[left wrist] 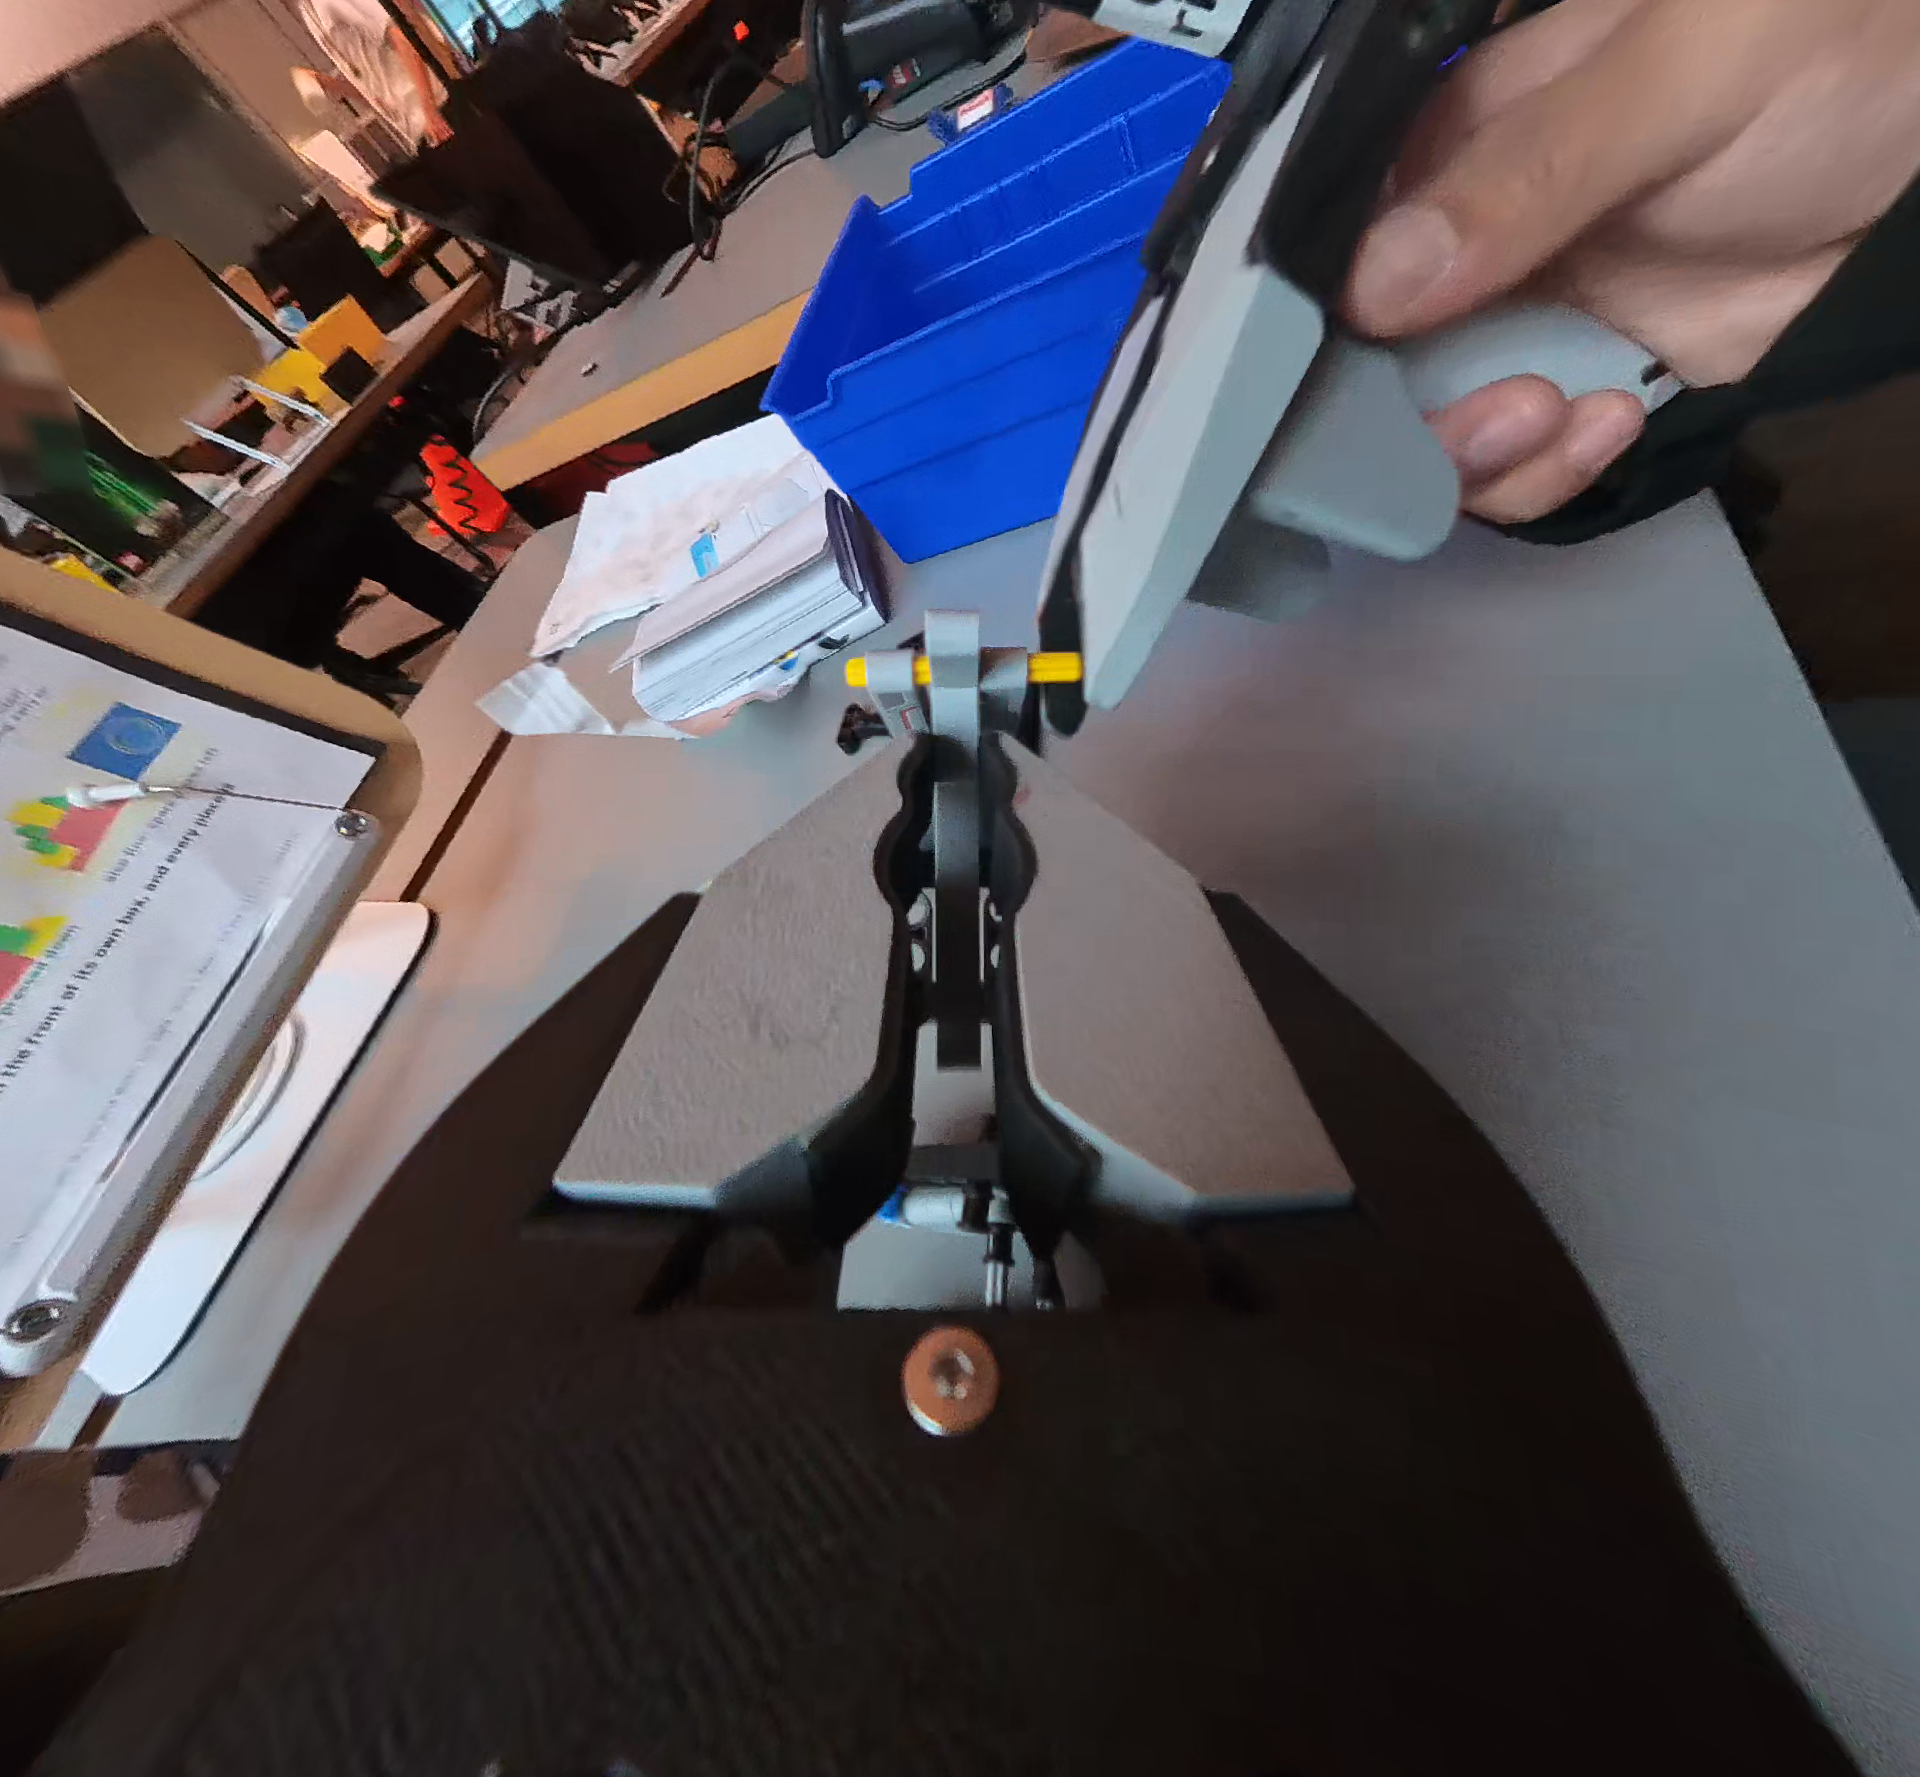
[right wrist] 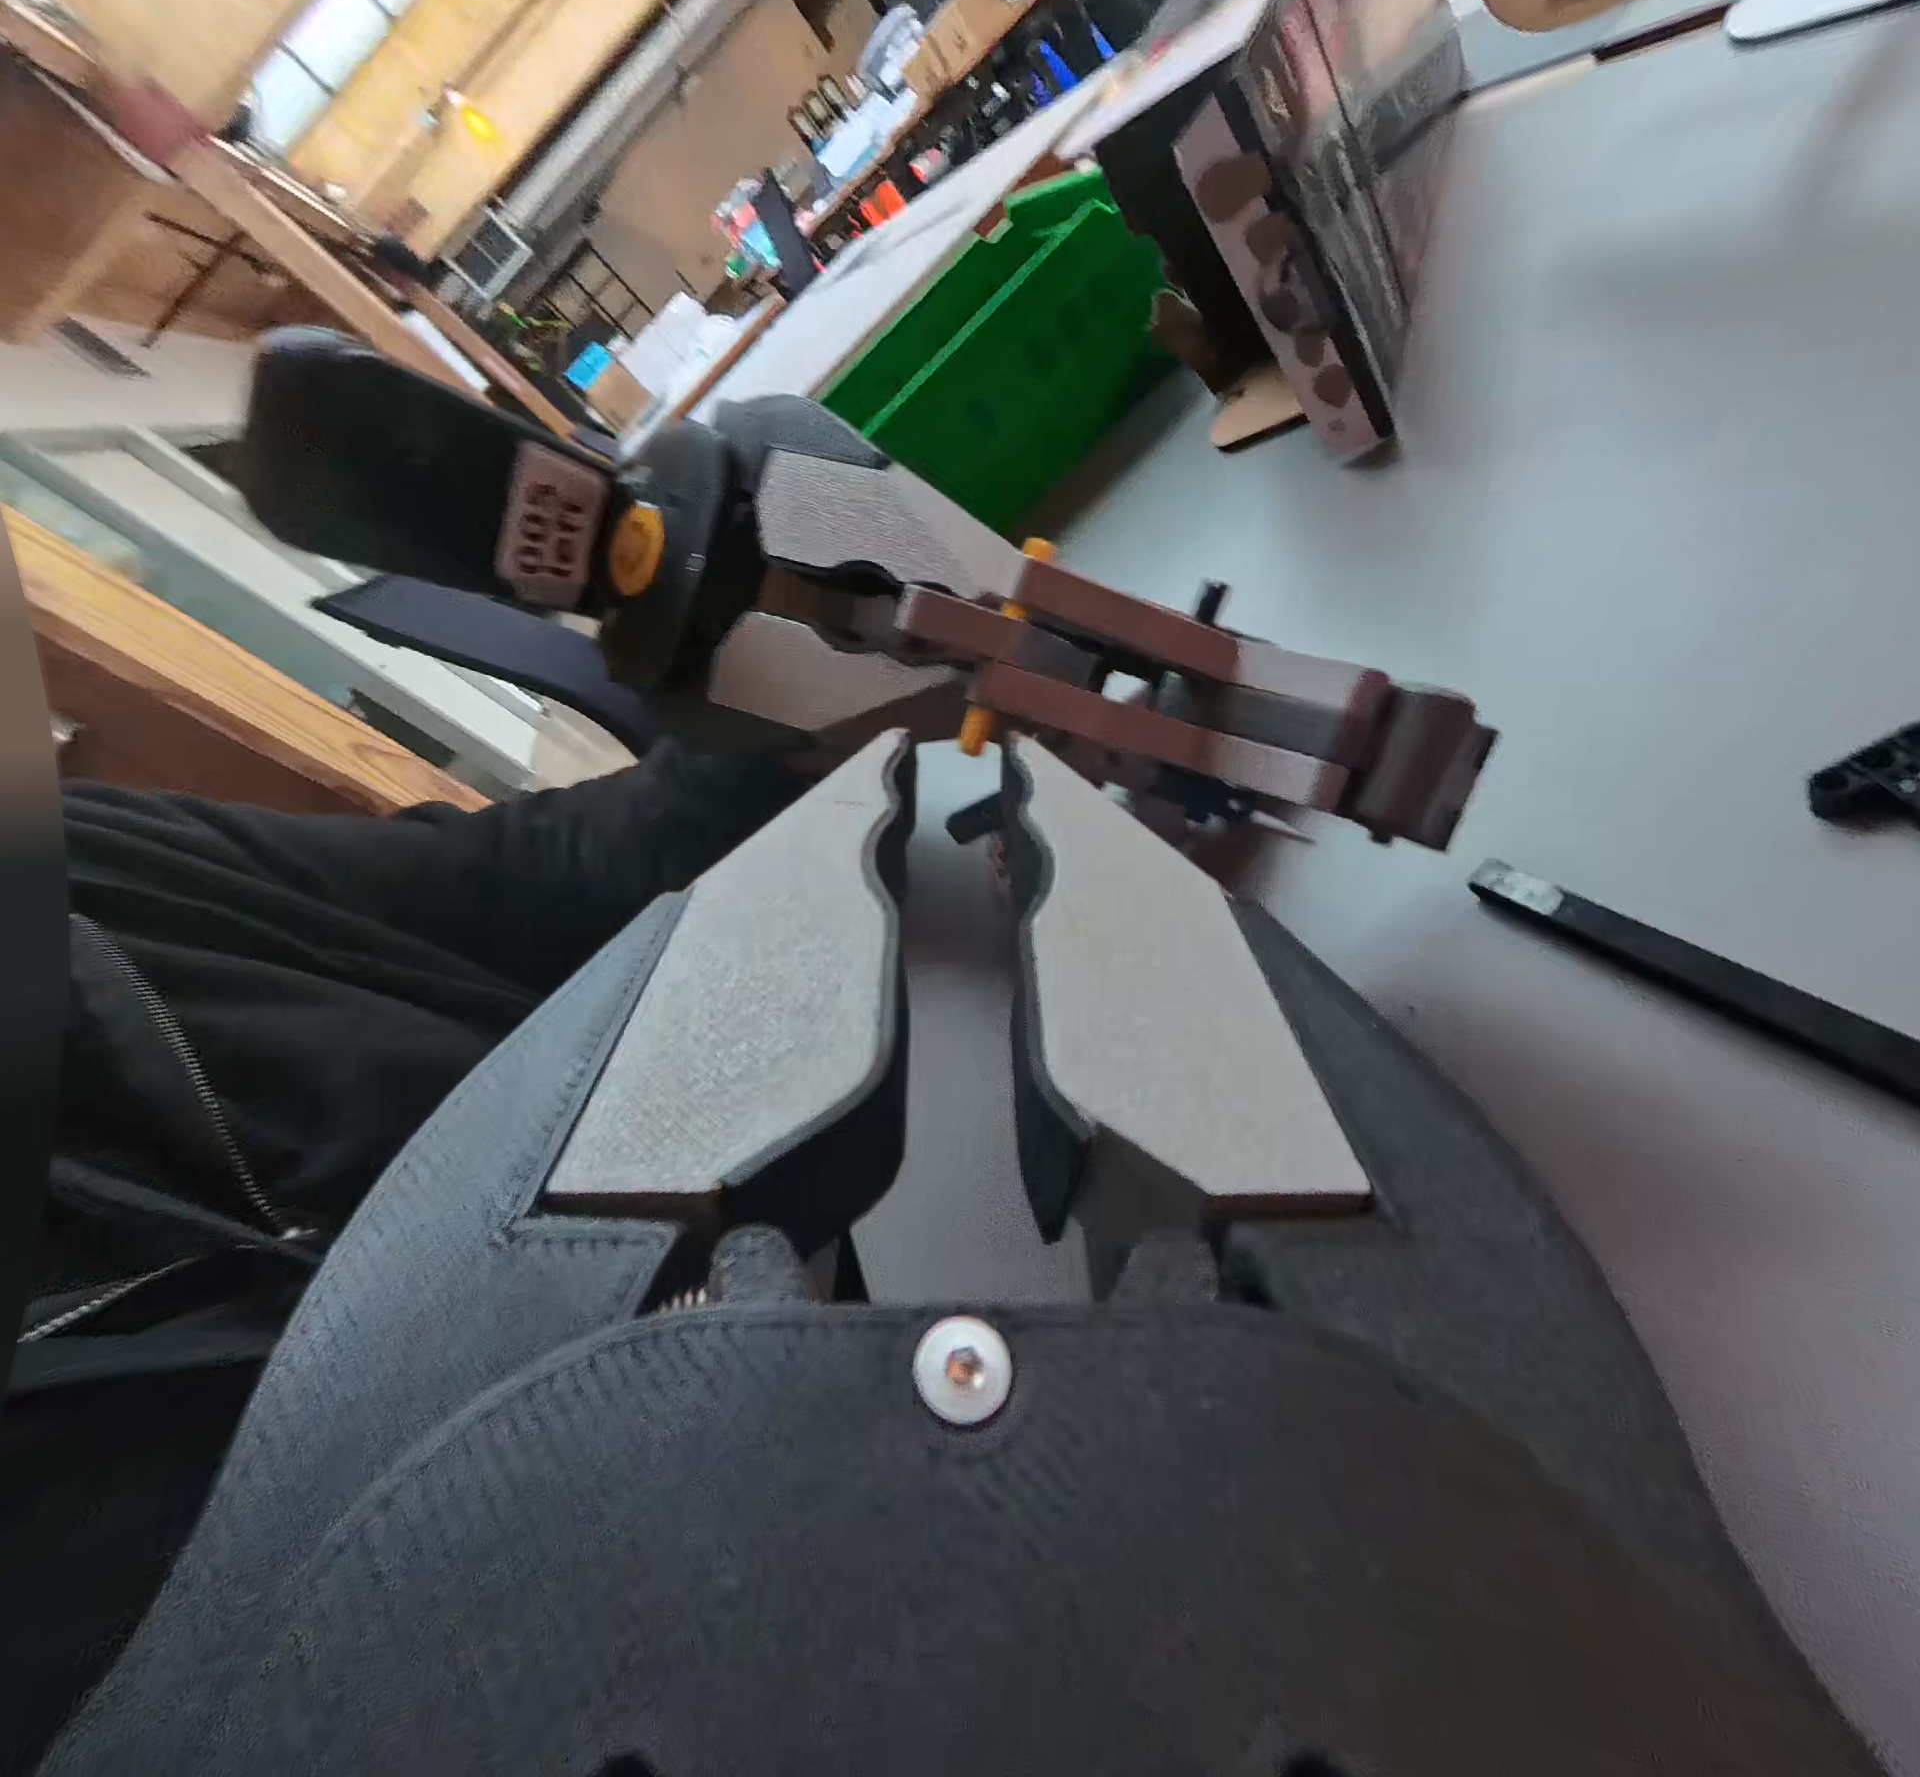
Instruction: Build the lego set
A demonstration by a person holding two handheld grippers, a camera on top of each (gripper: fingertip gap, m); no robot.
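Note:
My left gripper [left wrist: 954, 763] is shut on a grey lego assembly [left wrist: 951, 688] and holds it above the grey table. A yellow axle [left wrist: 864, 671] runs crosswise through its top. My right gripper [left wrist: 1062, 688] comes in from the upper right, its tip against the axle's right end. In the right wrist view the right gripper [right wrist: 956, 756] has its jaws a narrow gap apart, and the axle's end [right wrist: 975, 728] sits just past the tips without being pinched. The left gripper [right wrist: 992, 631] and the assembly [right wrist: 1195, 688] lie across that view.
A blue bin [left wrist: 987, 325] and a stack of booklets [left wrist: 748, 605] sit behind the assembly. An instruction sheet on a stand [left wrist: 156, 948] is at left. A long black beam [right wrist: 1704, 979], a small black piece [right wrist: 1870, 777], a green box [right wrist: 997, 356] and a dark carton [right wrist: 1340, 169] lie on the table. Both grippers' tips are close together, under 4 cm apart.

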